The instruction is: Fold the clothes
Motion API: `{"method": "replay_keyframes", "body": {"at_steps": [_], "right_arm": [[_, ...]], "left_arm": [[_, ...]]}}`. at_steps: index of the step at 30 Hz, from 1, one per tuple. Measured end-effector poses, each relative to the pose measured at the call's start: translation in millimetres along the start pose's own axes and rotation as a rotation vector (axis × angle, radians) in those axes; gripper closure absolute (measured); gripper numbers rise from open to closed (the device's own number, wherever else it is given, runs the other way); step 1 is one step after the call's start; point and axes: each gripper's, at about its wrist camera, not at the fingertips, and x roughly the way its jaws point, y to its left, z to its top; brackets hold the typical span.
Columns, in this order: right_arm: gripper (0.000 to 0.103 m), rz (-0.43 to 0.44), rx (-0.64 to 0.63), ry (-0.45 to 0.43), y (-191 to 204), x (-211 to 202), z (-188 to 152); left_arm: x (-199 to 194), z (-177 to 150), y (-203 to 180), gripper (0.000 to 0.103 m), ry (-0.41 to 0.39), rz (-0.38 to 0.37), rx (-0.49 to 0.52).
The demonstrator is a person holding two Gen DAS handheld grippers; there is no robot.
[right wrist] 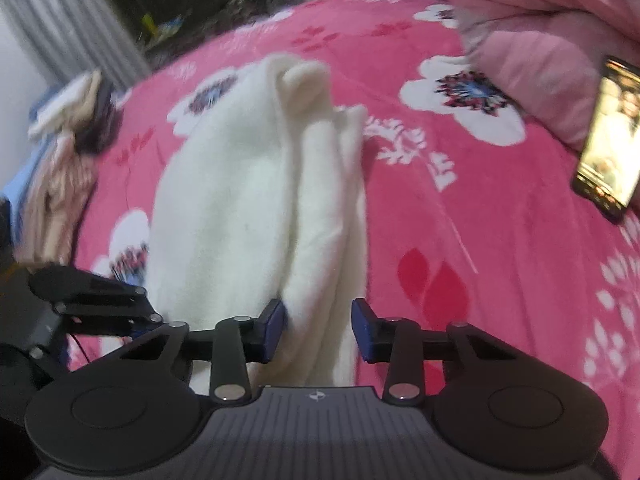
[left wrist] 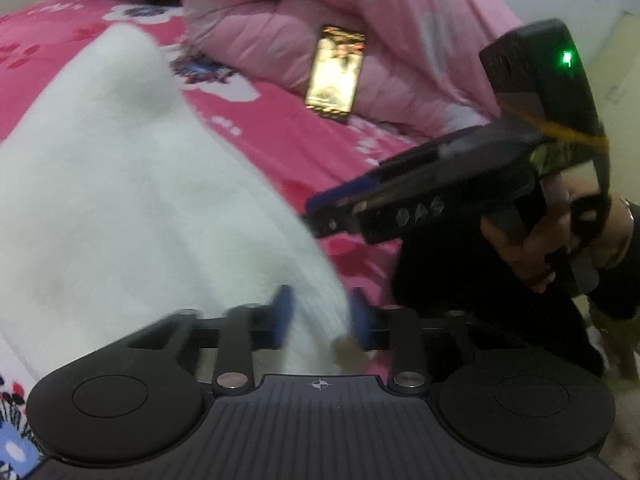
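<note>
On the pink flowered bedspread (right wrist: 460, 220), a white fluffy fleece garment (right wrist: 248, 200) is seen folded lengthwise into a narrow strip, with the crosswise folds judged still to be done

The near end of the garment is taken up between the blue pads of both tools: the left gripper (left wrist: 320, 316) is narrowed onto one corner, seemingly pinching it, while the right gripper (right wrist: 320, 328) is only partly closed, its left pad touching the fabric, the other apart; a lit phone (right wrist: 608, 136) is left leaning on a pale pink quilt (left wrist: 320, 4)
</note>
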Motion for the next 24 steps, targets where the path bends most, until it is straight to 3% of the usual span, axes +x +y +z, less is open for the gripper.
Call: {"method": "replay_keyframes", "body": {"at_steps": [3, 7, 10, 12, 14, 17, 19, 24], "right_arm": [[0.083, -0.014, -0.003, 0.032, -6.1, 9.4, -3.0], [0.09, -0.04, 0.024, 0.061, -14.9, 18.7, -6.7], [0.089, -0.044, 0.052, 0.075, -20.3, 21.4, -6.0], [0.089, -0.044, 0.072, 0.023, -25.6, 7.7, -1.8], [0.086, -0.008, 0.083, -0.071, -30.6, -12.5, 4.8], [0.079, 0.123, 0.105, -0.163, -34.6, -31.9, 18.1], [0.064, 0.147, 0.056, -0.167, -26.1, -25.7, 28.8], [0.063, 0.181, -0.028, -0.105, -7.1, 17.4, 50.2]], "left_arm": [[0.5, -1.6, 7.0, 0.094, -0.006, 0.014, -0.05], [-2.5, -5.4, 9.7, 0.095, -0.027, -0.059, -0.073], [3.1, -3.2, 9.7, 0.095, -0.016, -0.083, -0.067], [9.2, -1.6, 10.4, 0.095, -0.007, -0.085, -0.067], [8.4, -3.9, 11.5, 0.095, -0.012, -0.098, -0.068], [11.3, -5.0, 12.2, 0.095, -0.008, -0.109, -0.066], [14.9, -5.3, 12.6, 0.095, -0.003, -0.113, -0.067], [21.9, -6.6, 15.1, 0.095, 0.001, -0.123, -0.082]]}}
